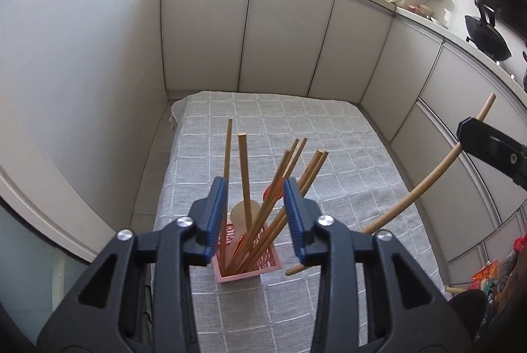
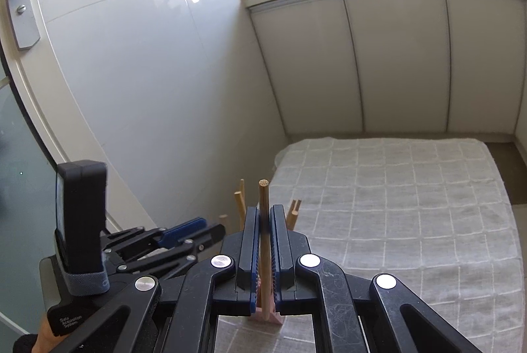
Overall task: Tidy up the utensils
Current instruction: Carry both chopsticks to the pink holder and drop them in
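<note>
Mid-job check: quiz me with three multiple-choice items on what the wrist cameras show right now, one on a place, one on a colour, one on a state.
1. Where does the pink perforated plastic utensil holder stand?
A. on the kitchen counter
B. on the grey checked tablecloth
C. on the floor

2. What colour are the pads on the left tongs?
A. blue
B. red
C. yellow

3. What state are the right tongs in?
A. open and empty
B. shut on a metal fork
C. shut on the round wooden stick

Answers:
1 B, since the left wrist view shows the holder's base resting on the cloth.
2 A, since both pads facing the gap are blue.
3 C, since the right wrist view shows the stick pinched between the closed pads, its end sticking out past them.
</note>
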Available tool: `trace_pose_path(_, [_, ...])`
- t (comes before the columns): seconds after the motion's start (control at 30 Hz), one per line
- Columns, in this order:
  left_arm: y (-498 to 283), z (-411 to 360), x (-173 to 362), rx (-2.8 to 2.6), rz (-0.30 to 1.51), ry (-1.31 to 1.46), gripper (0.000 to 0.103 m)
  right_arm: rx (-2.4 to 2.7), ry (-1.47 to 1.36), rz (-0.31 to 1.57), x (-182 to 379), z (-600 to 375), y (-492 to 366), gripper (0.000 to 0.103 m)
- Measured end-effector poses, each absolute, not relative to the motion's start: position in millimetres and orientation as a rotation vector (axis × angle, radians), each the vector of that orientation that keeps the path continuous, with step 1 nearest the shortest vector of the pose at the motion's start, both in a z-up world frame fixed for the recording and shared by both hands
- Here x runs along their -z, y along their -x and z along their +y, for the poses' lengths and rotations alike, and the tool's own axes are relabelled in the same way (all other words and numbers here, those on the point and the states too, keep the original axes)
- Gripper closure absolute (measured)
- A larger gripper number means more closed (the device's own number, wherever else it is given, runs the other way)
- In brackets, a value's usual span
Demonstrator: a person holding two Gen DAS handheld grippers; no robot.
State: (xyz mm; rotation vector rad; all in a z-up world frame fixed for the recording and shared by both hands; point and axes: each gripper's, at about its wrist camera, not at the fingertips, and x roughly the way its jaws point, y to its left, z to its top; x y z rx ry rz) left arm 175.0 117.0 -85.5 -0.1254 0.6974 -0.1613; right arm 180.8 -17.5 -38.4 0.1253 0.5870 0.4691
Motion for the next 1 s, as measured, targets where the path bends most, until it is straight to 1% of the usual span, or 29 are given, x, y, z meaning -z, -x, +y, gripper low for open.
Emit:
trace_pose_path(0.07, [-168,128,86,0.143,0.695,0.165,0.058,-0.473,-0.123,0.588,38,-14,-184,0.098])
trace_pose_path(0.13, [-157,139,89,0.126,0.694,0.205,0.052,-0.478,-0.122,0.585,38,-10,-187,0.098])
trace_pose_path(0.2, [-146,149,94,0.109,0.703,0.235,0.049,-0.485,-0.122,0.586,39,-5,-192,0.098])
trace_pose_path(0.4, [-126,167,109,0.072,0.732,0.284,0.047,-0.508,-0.126,0.604,53,16,-213,0.098])
trace_pose_path(0.7, [-124,169,119,0.073,0.772,0.307,0.046,-0.496,-0.109,0.678,94,40,-240,0.097])
trace_pose_path(0.77, [-124,167,119,0.077,0.772,0.303,0.043,-0.5,-0.117,0.688,101,41,-242,0.095])
trace_pose_path(0.8, [-124,166,118,0.079,0.77,0.302,0.04,-0.5,-0.12,0.692,103,39,-242,0.095])
trace_pose_path(0.83, [-123,166,118,0.08,0.768,0.302,0.036,-0.501,-0.122,0.696,104,38,-243,0.092])
trace_pose_path(0.9, [-123,163,116,0.077,0.766,0.299,0.031,-0.496,-0.127,0.691,102,34,-240,0.079])
trace_pose_path(0.93, [-123,162,116,0.074,0.766,0.299,0.027,-0.495,-0.132,0.68,100,32,-237,0.068])
trace_pose_path(0.97, [-123,161,116,0.07,0.767,0.3,0.026,-0.496,-0.135,0.668,97,29,-234,0.062])
trace_pose_path(1.0, [-123,160,115,0.064,0.771,0.301,0.024,-0.495,-0.135,0.659,94,28,-231,0.061])
